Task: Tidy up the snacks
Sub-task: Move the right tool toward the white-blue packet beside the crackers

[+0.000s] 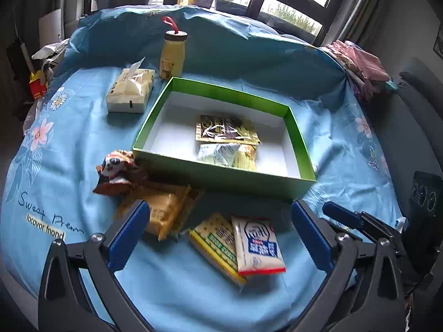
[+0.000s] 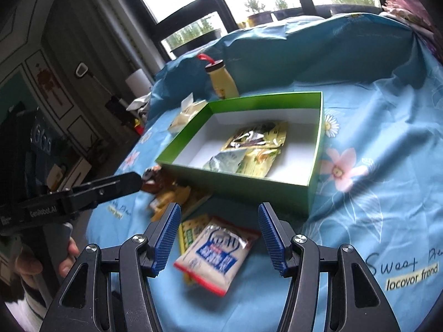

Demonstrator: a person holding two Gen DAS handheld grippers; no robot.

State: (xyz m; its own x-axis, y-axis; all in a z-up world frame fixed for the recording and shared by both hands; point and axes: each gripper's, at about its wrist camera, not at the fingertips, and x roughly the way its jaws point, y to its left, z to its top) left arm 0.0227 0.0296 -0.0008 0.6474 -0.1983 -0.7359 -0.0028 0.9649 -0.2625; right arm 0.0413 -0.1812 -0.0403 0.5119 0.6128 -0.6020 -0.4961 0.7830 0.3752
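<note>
While both grippers hang above the blue floral sheet point(image 1: 69, 138), I have the left gripper point(image 1: 221, 238) spread wide, nothing between its blue pads point(image 1: 124, 238). In its view, low centre, the white packet point(image 1: 257, 244) lies partly over the green-yellow packet point(image 1: 216, 246); a tan packet point(image 1: 166, 213) sits just left of them, touching the left pad's edge in the picture, and a brown raccoon packet point(image 1: 119, 171) lies above that, against the near-left corner of the green box point(image 1: 221, 177). The box fills the middle of the frame, and inside it a gold-black packet point(image 1: 224, 130) overlaps a pale green packet point(image 1: 227, 156). A tissue pack point(image 1: 130, 91) and a yellow bottle point(image 1: 171, 55) stand at upper left, beyond the box.

From the right wrist view, my right gripper point(image 2: 220, 238) is also open and empty, poised over the white packet point(image 2: 216, 254), which shows between its pads. The left gripper's black finger reaches in from the left edge, mid-frame. Whether either pad touches a packet I cannot tell.
</note>
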